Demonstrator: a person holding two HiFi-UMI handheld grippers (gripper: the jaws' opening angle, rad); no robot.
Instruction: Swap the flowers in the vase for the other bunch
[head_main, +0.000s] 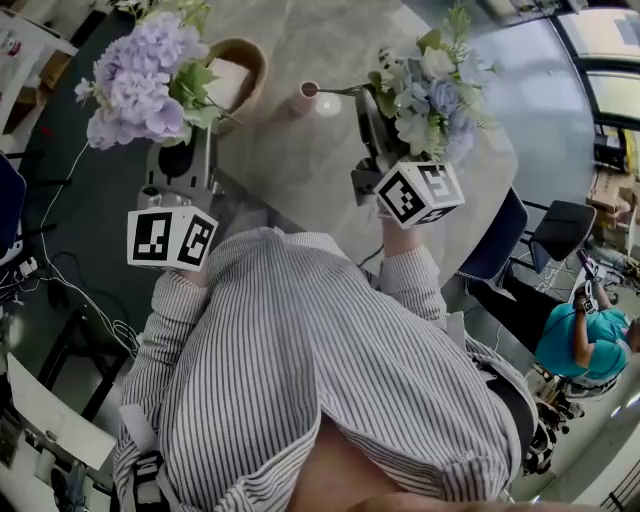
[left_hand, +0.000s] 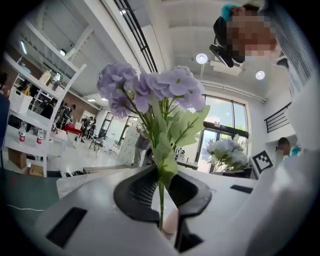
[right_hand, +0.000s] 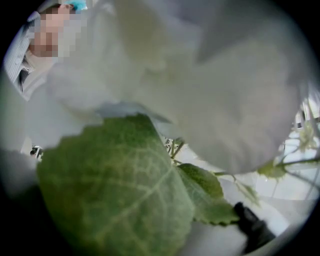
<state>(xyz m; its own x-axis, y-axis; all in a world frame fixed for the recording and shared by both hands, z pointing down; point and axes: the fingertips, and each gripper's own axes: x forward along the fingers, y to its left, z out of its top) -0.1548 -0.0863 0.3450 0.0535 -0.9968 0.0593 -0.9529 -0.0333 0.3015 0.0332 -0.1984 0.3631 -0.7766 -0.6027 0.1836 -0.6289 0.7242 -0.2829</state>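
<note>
In the head view my left gripper (head_main: 185, 150) is shut on the stem of a purple hydrangea bunch (head_main: 140, 80), held up at the table's left edge. The left gripper view shows the thin green stem (left_hand: 161, 200) pinched between the dark jaws, with the purple heads (left_hand: 150, 87) above. My right gripper (head_main: 375, 130) holds a white and pale-blue bunch (head_main: 430, 95) over the table. A small pink vase (head_main: 305, 97) stands between the two bunches, with no flowers in it. In the right gripper view a big green leaf (right_hand: 115, 190) and white petals (right_hand: 215, 100) hide the jaws.
A round wooden bowl (head_main: 240, 70) sits on the grey table (head_main: 300, 170) just left of the vase. A blue chair (head_main: 500, 240) stands at the table's right edge, and a person in a teal shirt (head_main: 580, 340) is beyond it. Cables (head_main: 70, 290) trail over the floor at left.
</note>
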